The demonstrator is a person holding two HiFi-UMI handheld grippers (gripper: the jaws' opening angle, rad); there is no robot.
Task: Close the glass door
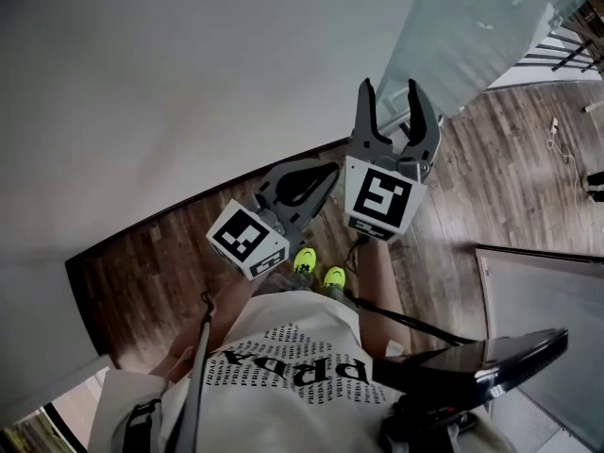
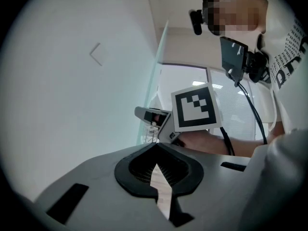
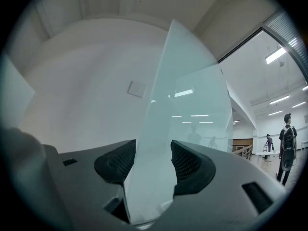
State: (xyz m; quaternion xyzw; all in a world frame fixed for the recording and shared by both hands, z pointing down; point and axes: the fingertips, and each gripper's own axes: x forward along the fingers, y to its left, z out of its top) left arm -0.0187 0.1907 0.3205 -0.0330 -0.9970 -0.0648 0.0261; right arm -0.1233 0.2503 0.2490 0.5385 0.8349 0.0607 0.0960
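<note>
Right gripper (image 1: 389,87), jaws spread wide and clamped on nothing, points level at the scene's big surfaces: a plain white wall (image 1: 170,83) filling the left, and the frosted glass door (image 1: 472,26) rising just beyond the jaw tips at upper right. In the right gripper view the door's free edge stands upright in the gap between the two ribbed pads, though neither pad presses on it; whether a tip touches the glass cannot be told. Dark wooden floor (image 1: 510,168) runs below the door and past it towards a bright hall. Lower and to the left, the left gripper (image 2: 156,146) hangs near the person's body with its jaw tips together, empty and well apart from the door. Green shoes (image 1: 318,267) show beneath both tools. No frame or latch for the door is in view, so how far the closing has got is unclear; judging by the pane angled out from the wall, a final push may remain
</note>
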